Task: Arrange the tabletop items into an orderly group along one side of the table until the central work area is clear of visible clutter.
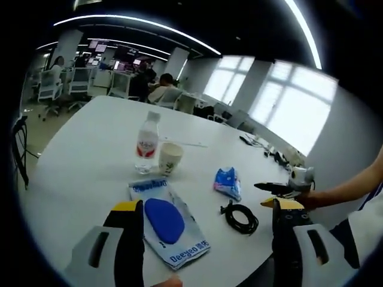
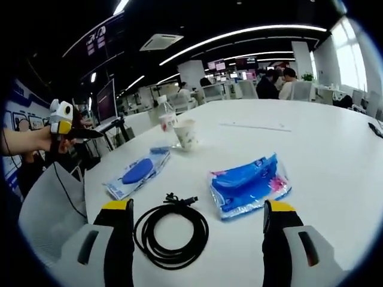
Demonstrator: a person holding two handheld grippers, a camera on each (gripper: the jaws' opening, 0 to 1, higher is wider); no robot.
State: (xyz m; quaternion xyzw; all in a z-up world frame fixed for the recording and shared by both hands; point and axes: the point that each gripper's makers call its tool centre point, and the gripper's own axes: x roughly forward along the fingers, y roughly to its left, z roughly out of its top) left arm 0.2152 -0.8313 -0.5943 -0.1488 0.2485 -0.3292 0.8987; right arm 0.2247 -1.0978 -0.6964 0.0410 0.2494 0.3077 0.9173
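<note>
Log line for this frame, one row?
left gripper: open, over mask pack | right gripper: open, over coiled cable | items ungrouped

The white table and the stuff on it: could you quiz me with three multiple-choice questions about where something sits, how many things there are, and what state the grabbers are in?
1. What stands right beside the clear plastic water bottle with the red label?
A. coiled black cable
B. white paper cup
C. blue crinkled packet

2. How many loose items lie on the white table?
A. three
B. five
C. eight

3. How do the jaws of the right gripper stand?
A. shut on the cable
B. wide open, holding nothing
C. shut on the packet

Answers:
1 B: the white paper cup stands next to the bottle.
2 B: bottle, cup, flat pouch with a blue oval, blue crinkled packet, coiled black cable.
3 B: its jaws stand apart either side of the cable, touching nothing.
</note>
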